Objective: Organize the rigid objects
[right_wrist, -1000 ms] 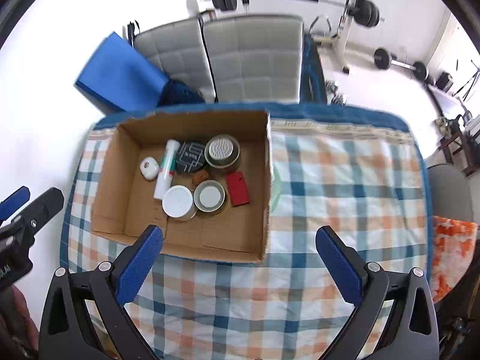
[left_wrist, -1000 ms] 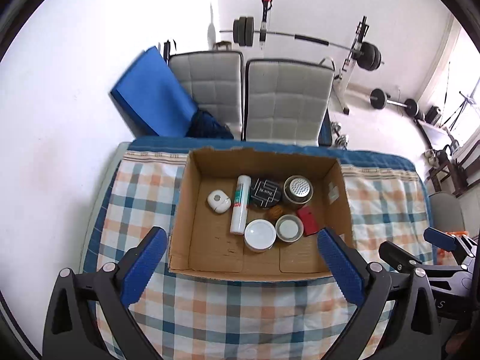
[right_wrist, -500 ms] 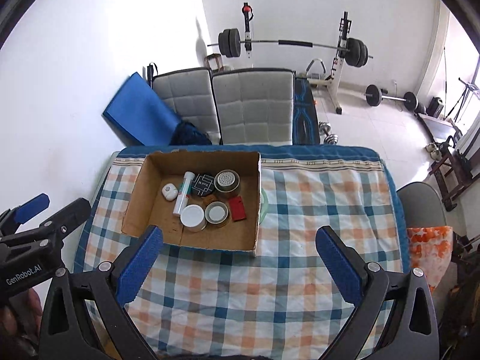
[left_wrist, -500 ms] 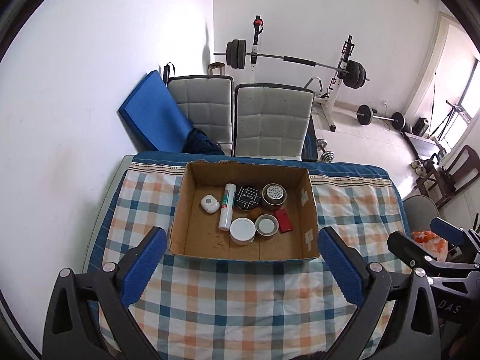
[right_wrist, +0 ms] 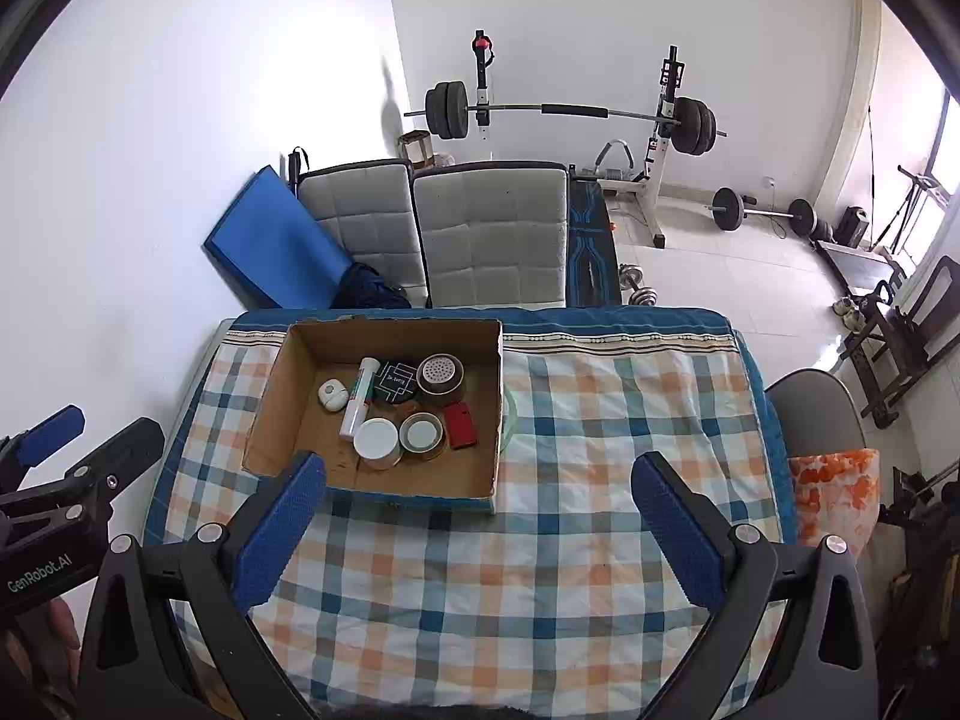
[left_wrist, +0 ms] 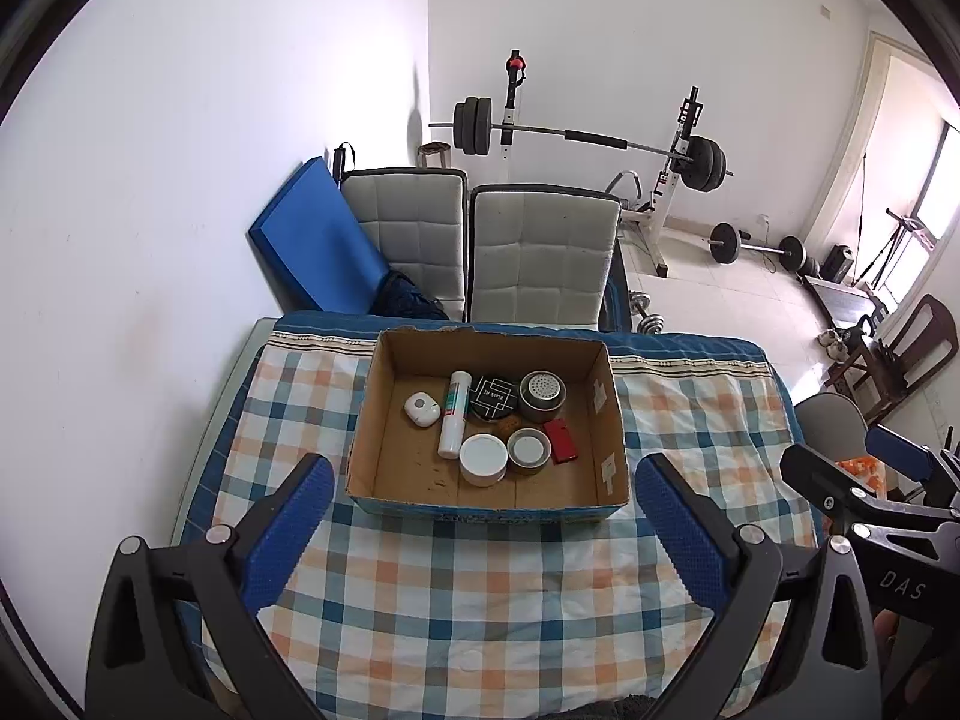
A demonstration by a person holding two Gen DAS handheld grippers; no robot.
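Observation:
An open cardboard box [left_wrist: 606,420] [right_wrist: 282,408] sits on the checked tablecloth [left_wrist: 480,600] [right_wrist: 600,450]. Inside lie a white tube [left_wrist: 454,414] [right_wrist: 359,399], a small white oval case [left_wrist: 420,410], a black round tin [left_wrist: 493,397], a perforated metal tin [left_wrist: 543,394] [right_wrist: 440,373], a white-lidded jar [left_wrist: 483,459] [right_wrist: 376,439], a tape roll [left_wrist: 528,449] and a red flat case [left_wrist: 561,440] [right_wrist: 461,425]. My left gripper [left_wrist: 480,528] is open and empty, well back from the box. My right gripper [right_wrist: 477,519] is open and empty, high above the cloth.
Two grey padded chairs [left_wrist: 543,264] and a blue mat [left_wrist: 312,246] stand behind the table. A barbell rack [left_wrist: 600,138] and weights stand on the floor beyond. A grey chair with an orange cloth [right_wrist: 831,480] is at the table's right side. A white wall is on the left.
Both grippers have pulled up and back from the box, so it looks smaller and more of the room shows. Both stayed open and empty.

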